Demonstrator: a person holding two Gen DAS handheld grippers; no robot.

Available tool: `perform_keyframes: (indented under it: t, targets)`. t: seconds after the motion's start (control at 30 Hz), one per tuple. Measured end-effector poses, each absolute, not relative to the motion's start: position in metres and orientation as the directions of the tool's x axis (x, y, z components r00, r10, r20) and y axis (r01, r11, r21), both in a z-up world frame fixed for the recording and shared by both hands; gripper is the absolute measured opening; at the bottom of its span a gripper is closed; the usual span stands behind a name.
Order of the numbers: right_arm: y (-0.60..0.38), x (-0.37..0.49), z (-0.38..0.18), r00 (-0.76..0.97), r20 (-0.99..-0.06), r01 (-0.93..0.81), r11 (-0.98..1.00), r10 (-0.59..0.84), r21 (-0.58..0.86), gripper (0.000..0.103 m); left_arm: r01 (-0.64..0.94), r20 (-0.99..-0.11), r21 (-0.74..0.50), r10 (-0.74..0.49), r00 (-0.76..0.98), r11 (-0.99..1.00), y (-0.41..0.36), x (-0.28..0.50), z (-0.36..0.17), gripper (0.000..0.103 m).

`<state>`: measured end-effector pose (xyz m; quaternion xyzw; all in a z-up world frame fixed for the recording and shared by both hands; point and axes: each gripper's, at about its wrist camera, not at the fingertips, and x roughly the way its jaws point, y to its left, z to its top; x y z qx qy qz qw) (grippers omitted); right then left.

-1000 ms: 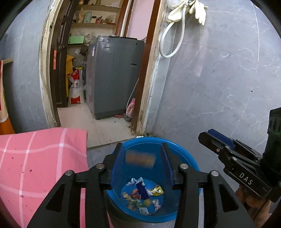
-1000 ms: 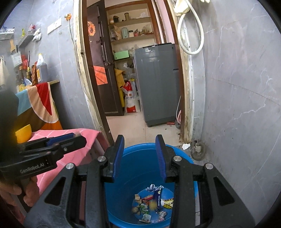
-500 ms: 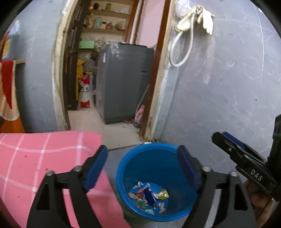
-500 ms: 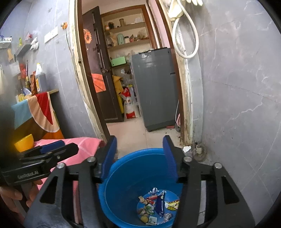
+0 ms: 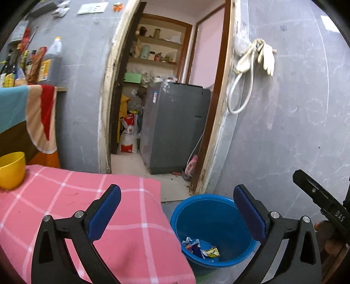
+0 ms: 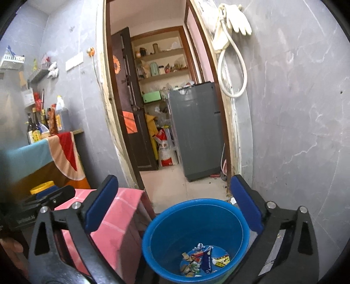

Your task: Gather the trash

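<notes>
Both claws are spreading wide right now, and nothing sits between the pads of either one. The left gripper (image 5: 177, 209) is released, its jaws opening, blue pads apart, with the pink checked cloth (image 5: 87, 209) under its left finger at about eight o'clock in the left wrist view. The blue bucket (image 5: 210, 201) sits on the floor at roughly five o'clock in that view, just beside the cloth's edge and below the doorway. The right gripper (image 6: 175, 205) is opening too, empty, and it frames the bucket almost dead centre at six o'clock in the right wrist view. Down in the bottom of the bucket lies the trash (image 6: 203, 260), a small heap of torn wrappers and paper scraps, blue, yellow and white, clear of both sets of pads. At nine o'clock in the left wrist view a yellow bowl (image 5: 11, 170) rests on the cloth. Through the doorway at twelve o'clock stands a grey appliance (image 6: 194, 131), and white gloves (image 6: 238, 19) hang with a looped hose on the grey wall at one o'clock.
</notes>
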<state>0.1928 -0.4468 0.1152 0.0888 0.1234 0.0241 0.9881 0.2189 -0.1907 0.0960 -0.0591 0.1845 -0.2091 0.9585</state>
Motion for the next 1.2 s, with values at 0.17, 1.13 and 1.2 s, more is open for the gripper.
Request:
perform_keyframes:
  t: [0.17, 1.13, 1.2]
  targets:
    - [-0.43, 0.16, 0.13, 0.976, -0.206, -0.032, 0.988, 0.064, 0.152, 0.103, 0.368, -0.308, -0.21, -0.418, 0.855, 0.906, -0.172, 0.191, 0.103, 0.101]
    - [-0.348, 0.018, 0.106, 0.986, -0.169, 0.001, 0.997, 0.013, 0.078, 0.103, 0.196, -0.262, -0.159, -0.233, 0.937, 0.968, -0.085, 0.052, 0.078, 0.101]
    - [-0.344, 0.013, 0.101, 0.986, -0.169, 0.008, 0.998, 0.004, 0.066, 0.103, 0.181, -0.254, -0.143, -0.213, 0.944, 0.973, -0.083, 0.045, 0.074, 0.101]
